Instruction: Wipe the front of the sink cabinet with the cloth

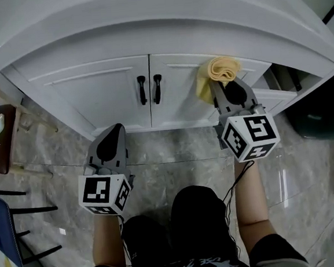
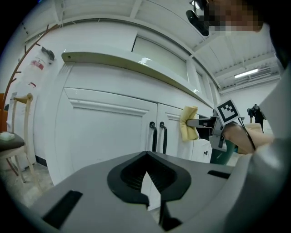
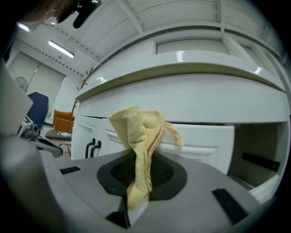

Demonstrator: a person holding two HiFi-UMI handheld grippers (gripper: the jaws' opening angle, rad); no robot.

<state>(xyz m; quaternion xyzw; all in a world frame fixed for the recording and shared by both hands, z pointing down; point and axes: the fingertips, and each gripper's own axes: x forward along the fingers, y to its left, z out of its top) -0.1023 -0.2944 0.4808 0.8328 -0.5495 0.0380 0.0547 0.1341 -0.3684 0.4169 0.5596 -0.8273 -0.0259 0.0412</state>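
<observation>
Yellow cloth [image 1: 220, 70] at upper right door of sink cabinet [image 1: 102, 86], held in right claw.
Left gripper [image 1: 116, 131] low before left door, jaws drawn together, nothing between them. Black door handles [image 1: 150, 89] at centre. Right gripper [image 1: 224, 86] clamped tight on the bunched cloth.

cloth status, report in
Right gripper shut on cloth, at the cabinet's right door. Left gripper shut, empty, short of the cabinet. Nothing in the way.
</observation>
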